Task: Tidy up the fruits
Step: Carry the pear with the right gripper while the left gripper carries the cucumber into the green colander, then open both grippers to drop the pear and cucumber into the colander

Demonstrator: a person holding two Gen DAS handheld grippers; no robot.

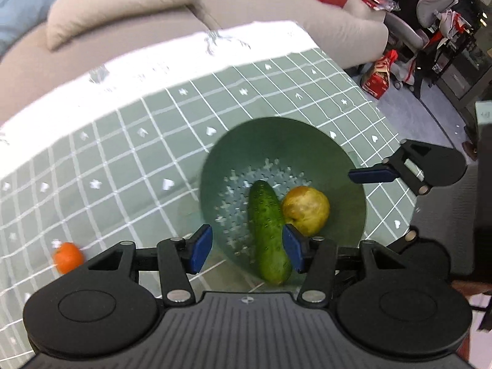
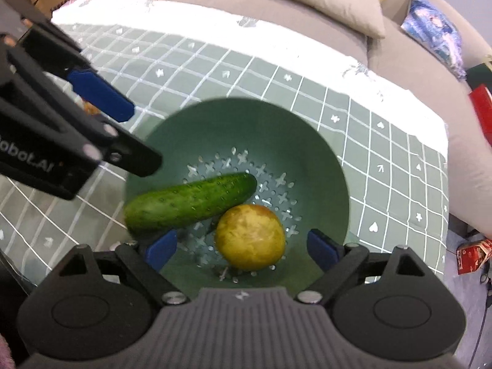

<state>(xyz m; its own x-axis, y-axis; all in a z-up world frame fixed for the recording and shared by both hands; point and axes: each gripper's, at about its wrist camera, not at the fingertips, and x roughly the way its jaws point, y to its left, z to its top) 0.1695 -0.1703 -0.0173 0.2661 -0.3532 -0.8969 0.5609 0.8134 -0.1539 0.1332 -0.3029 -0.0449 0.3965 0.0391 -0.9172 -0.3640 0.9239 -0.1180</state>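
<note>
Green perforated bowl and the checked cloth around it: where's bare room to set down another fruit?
Inside the green perforated plastic bowl, the far half of the floor is free, bordered by the dark green cucumber and the yellow-green round fruit; the near half is crowded. On the green checked tablecloth, a wide bare patch lies between the bowl and the small orange fruit.

A checked tablecloth [image 1: 129,141] carries a green colander [image 1: 344,184] and an orange [image 1: 67,256].

Beige sofa [image 1: 276,6] with cushion [image 1: 117,3] behind checked tablecloth [image 1: 123,153]
</note>
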